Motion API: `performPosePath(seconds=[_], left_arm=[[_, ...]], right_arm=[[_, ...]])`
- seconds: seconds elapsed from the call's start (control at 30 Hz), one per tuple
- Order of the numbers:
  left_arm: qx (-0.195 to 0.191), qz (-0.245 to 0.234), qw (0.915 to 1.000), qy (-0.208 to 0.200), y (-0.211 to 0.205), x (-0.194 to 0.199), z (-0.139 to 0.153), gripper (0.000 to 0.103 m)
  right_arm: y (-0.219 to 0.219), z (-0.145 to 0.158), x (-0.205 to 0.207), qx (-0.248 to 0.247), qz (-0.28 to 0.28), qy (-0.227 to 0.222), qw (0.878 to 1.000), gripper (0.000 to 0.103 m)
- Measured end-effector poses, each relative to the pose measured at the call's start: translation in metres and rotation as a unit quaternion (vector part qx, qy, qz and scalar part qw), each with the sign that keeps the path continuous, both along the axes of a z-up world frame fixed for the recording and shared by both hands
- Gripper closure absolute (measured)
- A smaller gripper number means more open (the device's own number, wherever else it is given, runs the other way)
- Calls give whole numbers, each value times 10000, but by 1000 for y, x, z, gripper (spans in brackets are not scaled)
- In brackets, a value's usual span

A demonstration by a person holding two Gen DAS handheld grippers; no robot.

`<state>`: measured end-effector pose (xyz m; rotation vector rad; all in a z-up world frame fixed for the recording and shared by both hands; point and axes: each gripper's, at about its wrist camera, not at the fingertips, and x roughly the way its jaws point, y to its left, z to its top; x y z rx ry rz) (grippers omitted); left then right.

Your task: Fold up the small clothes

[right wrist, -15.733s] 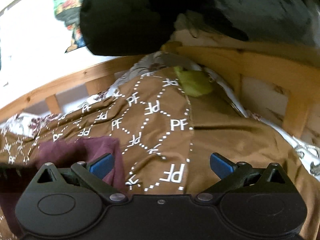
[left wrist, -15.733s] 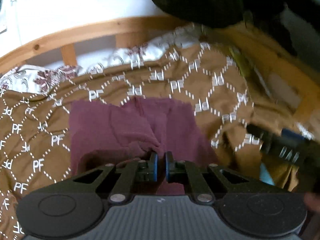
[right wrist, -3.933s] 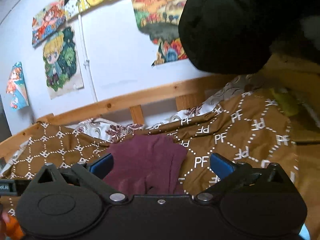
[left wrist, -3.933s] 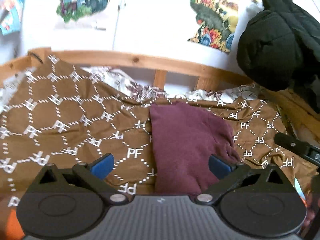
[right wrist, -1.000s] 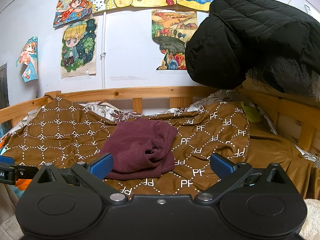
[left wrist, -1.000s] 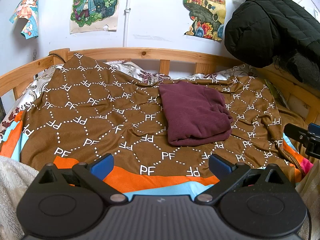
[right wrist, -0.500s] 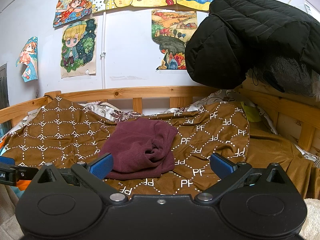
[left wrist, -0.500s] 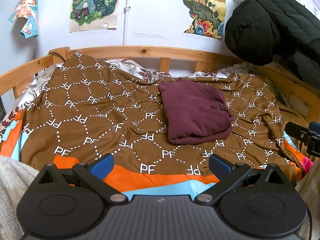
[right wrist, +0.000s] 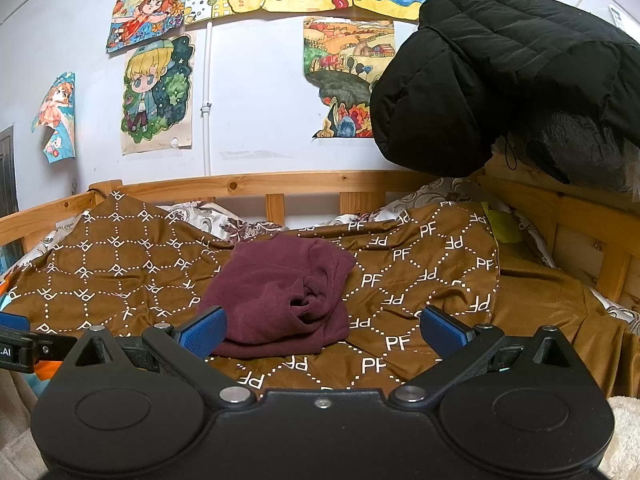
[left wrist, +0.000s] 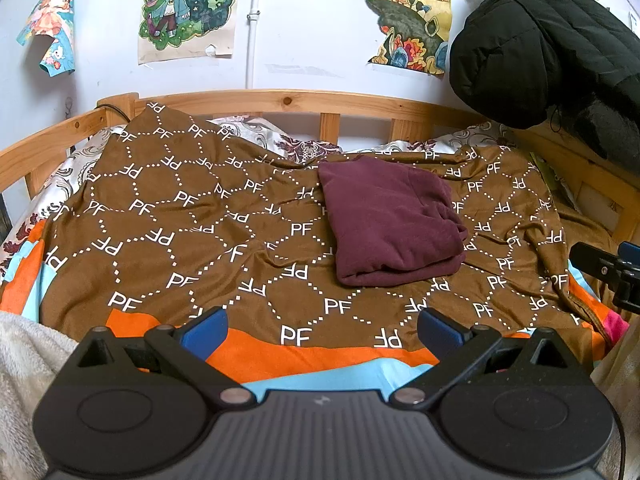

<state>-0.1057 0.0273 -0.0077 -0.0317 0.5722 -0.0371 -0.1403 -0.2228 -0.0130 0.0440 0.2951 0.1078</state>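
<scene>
Grippers first: your left gripper [left wrist: 322,326] and right gripper [right wrist: 323,326] both hang at the near edge of the bed with jaws spread wide and nothing between the blue pads [left wrist: 202,330], well short of the cloth. Beyond them lies the brown patterned blanket [left wrist: 172,208], rumpled and loose over the mattress. On it, towards the middle, rests the maroon garment [left wrist: 390,222], already folded into a thick packet. From the right wrist view its near side looks bunched, with a twisted tuck [right wrist: 308,304] showing, so the fold seems soft rather than crisp.

Your risk, as I judge it, is undoing what is done: if you reach in and pinch only the top layer, the packet may open, and if you close low, you may catch the blanket along with it and drag both. Further back stand the wooden rail [left wrist: 288,100] and the black jacket [right wrist: 500,76] hanging at the right, clear of your work.
</scene>
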Motion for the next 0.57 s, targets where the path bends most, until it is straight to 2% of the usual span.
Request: performPosePath(seconds=[0.57], left_arm=[[19,11,10000,35,-1,1,-1,0]], right_arm=[[0,1,0,-2,1,5,10000,1]])
